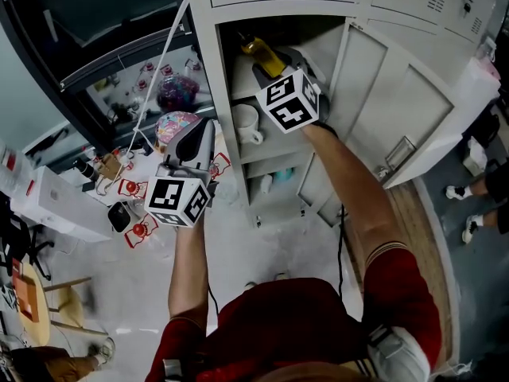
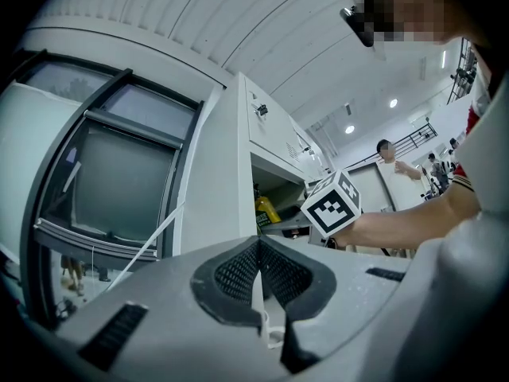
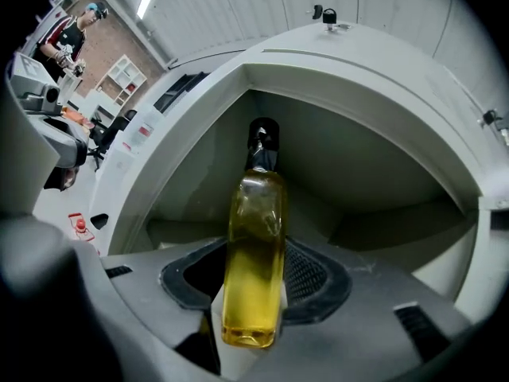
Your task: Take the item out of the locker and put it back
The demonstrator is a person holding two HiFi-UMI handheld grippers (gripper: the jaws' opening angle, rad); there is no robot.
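A bottle of yellow oil [image 1: 262,54] with a dark cap is in the top compartment of the open grey locker [image 1: 208,62]. My right gripper [image 1: 269,68] reaches into that compartment and is shut on the bottle. In the right gripper view the bottle [image 3: 254,253] stands nearly upright between the pads [image 3: 306,273], its cap towards the compartment's back wall. My left gripper [image 1: 203,134] stays outside, left of the locker, shut with nothing in it; the left gripper view shows its pads [image 2: 238,273] pressed together and the bottle [image 2: 266,210] on its shelf.
A white mug [image 1: 246,123] sits on the shelf below the bottle, and small items lie in the compartment under that. The locker door [image 1: 398,110] swings open to the right. A cluttered table [image 1: 87,205] and a dark cabinet [image 1: 87,22] stand left.
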